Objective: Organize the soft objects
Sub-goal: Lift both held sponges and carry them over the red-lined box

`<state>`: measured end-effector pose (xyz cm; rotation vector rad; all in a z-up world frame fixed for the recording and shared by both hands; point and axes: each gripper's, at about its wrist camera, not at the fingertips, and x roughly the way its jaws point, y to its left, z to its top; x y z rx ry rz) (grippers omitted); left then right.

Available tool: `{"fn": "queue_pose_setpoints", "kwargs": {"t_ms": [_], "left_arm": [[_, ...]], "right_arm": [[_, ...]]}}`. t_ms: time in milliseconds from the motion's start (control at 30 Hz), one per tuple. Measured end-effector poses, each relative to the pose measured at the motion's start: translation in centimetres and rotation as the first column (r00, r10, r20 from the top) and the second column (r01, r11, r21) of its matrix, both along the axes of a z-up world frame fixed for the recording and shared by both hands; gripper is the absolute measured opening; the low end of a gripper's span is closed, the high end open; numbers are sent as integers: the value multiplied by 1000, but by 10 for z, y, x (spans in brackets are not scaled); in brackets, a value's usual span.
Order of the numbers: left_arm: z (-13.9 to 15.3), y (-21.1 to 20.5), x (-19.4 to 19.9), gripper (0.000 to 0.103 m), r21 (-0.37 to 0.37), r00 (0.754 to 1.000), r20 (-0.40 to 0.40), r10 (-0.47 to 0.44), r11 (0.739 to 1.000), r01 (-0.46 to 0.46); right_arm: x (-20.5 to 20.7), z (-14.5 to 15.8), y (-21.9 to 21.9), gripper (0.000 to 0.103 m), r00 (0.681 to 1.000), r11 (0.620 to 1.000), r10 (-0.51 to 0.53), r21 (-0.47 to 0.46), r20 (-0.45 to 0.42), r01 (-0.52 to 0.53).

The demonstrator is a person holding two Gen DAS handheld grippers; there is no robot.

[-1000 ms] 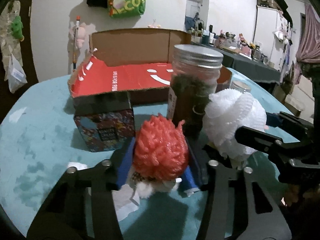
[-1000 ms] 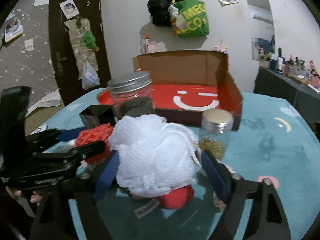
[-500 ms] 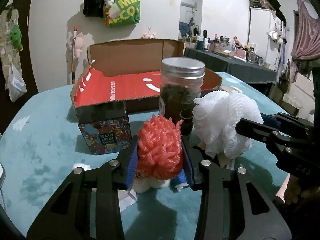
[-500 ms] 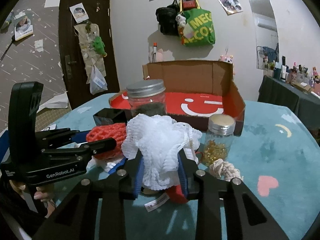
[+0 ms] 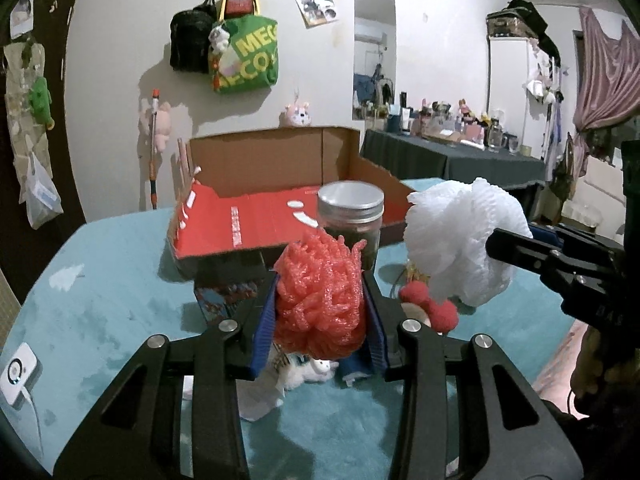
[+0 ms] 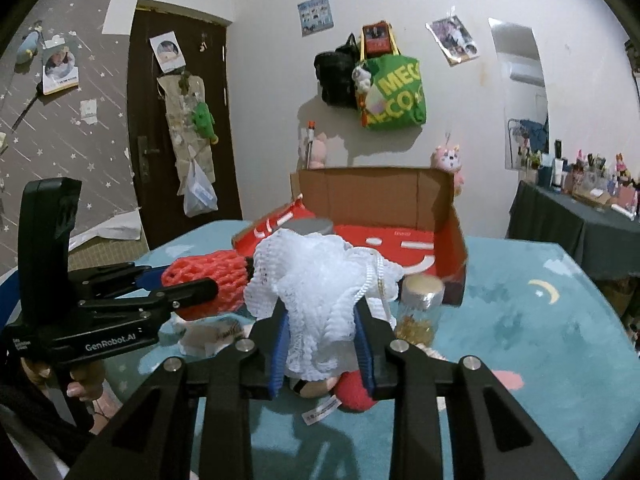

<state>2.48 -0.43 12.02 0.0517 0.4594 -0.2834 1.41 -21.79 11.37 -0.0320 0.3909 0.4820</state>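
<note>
My left gripper [image 5: 320, 304] is shut on a red mesh puff [image 5: 320, 296], squeezed between its blue pads and held above the teal table. My right gripper [image 6: 322, 332] is shut on a white mesh puff [image 6: 316, 280], also held off the table. In the left wrist view the white puff [image 5: 460, 240] hangs to the right, in the right gripper [image 5: 516, 252]. In the right wrist view the red puff [image 6: 212, 280] sits to the left, in the left gripper [image 6: 188, 292]. An open cardboard box with a red floor [image 5: 248, 224] [image 6: 404, 236] stands just behind both puffs.
A dark jar with a metal lid [image 5: 350, 216] stands before the box. A small jar of gold bits [image 6: 420, 308] is to the right. A plush toy with red parts [image 5: 430, 306] [image 6: 352, 392] lies under the grippers. A patterned small box [image 5: 224, 300] and a white device [image 5: 16, 372] sit left.
Both grippers closed on their puffs, the right one from wide open, then lifted them off the table. The plush toy beneath now shows.
</note>
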Motion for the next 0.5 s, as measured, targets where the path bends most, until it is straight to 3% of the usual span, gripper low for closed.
{"fn": "queue_pose_setpoints", "kwargs": {"t_ms": [500], "left_arm": [[55,18,20,37,-8,995,102,14,1000,-13]], "right_arm": [[7,54,-18,31,990,999,-32,-1,137,33]]}}
